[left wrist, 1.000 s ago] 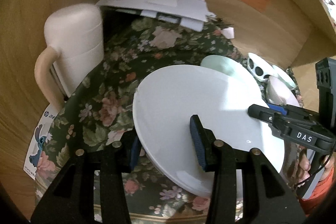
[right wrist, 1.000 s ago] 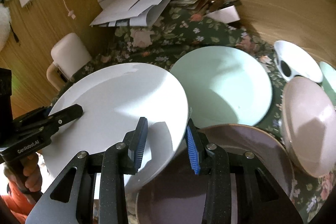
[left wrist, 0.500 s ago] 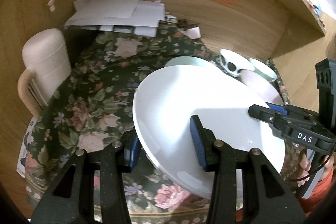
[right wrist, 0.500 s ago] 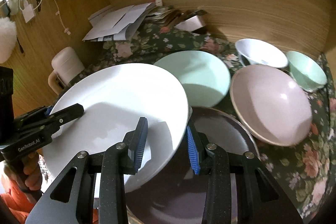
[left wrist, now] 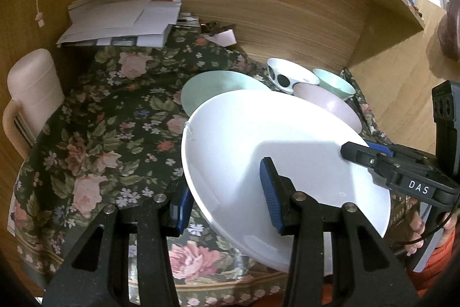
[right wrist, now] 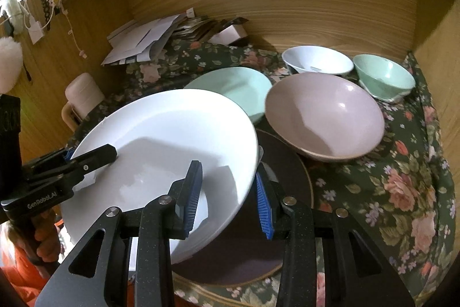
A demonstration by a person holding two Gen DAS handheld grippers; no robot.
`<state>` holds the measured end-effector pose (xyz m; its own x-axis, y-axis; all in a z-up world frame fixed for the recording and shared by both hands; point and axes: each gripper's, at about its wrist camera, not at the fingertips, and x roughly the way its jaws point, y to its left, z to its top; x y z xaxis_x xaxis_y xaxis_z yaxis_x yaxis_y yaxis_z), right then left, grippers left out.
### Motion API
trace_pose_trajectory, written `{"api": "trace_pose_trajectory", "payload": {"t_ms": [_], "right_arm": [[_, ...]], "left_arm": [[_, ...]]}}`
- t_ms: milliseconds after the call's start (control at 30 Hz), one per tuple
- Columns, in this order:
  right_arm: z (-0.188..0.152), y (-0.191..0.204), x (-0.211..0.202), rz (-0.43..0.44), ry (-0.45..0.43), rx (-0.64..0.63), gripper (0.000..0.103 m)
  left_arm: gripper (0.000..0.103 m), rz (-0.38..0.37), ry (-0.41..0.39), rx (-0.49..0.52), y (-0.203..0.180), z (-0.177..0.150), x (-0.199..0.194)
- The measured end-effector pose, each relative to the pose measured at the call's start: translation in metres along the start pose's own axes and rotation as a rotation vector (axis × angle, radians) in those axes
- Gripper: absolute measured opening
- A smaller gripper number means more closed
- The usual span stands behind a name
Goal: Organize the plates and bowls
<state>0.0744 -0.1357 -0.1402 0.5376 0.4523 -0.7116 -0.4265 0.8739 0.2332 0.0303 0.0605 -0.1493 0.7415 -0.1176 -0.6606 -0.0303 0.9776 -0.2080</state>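
A large white plate [left wrist: 273,140] hangs tilted above the floral tablecloth, held at opposite rims. My left gripper [left wrist: 225,200] is shut on its left rim, and my right gripper [right wrist: 228,192] is shut on its right rim. Each gripper shows in the other's view: the right gripper [left wrist: 362,154] and the left gripper [right wrist: 95,154]. Under the white plate [right wrist: 161,140] lies a dark brown plate [right wrist: 287,171]. Behind it are a pink bowl [right wrist: 325,111], a mint plate [right wrist: 238,91], a white bowl [right wrist: 316,59] and a mint bowl [right wrist: 382,76].
A cream mug [left wrist: 31,88] stands at the left edge of the cloth. Loose papers [left wrist: 123,25] are piled at the back left. Wooden walls [right wrist: 316,5] with coloured notes close in the back and both sides. A person's hands hold both gripper handles.
Both grippers have carried the white plate to the right and back from the wall, and the bowls on the right have come into fuller view. Neither grip has changed.
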Motion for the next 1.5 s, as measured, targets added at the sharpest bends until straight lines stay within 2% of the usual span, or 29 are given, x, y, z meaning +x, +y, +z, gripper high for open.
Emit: {"api": "trace_pose_trajectory", "payload": {"t_ms": [267, 700, 1500], "right_arm": [[-0.018, -0.011, -0.006, -0.018, 0.008, 0.031, 0.033], [-0.042, -0.032, 0.007, -0.038, 0.067, 0.094, 0.033], [-0.031, -0.046, 0.028, -0.013, 0.106, 0.129, 0.033]], "left_arm": [[0.044, -0.016, 0.013, 0.024, -0.015, -0.008, 0.003], [0.044, -0.036, 0.096, 0.031, -0.024, -0.028, 0.032], [0.044, -0.024, 0.141, 0.005, -0.016, -0.023, 0.066]]}}
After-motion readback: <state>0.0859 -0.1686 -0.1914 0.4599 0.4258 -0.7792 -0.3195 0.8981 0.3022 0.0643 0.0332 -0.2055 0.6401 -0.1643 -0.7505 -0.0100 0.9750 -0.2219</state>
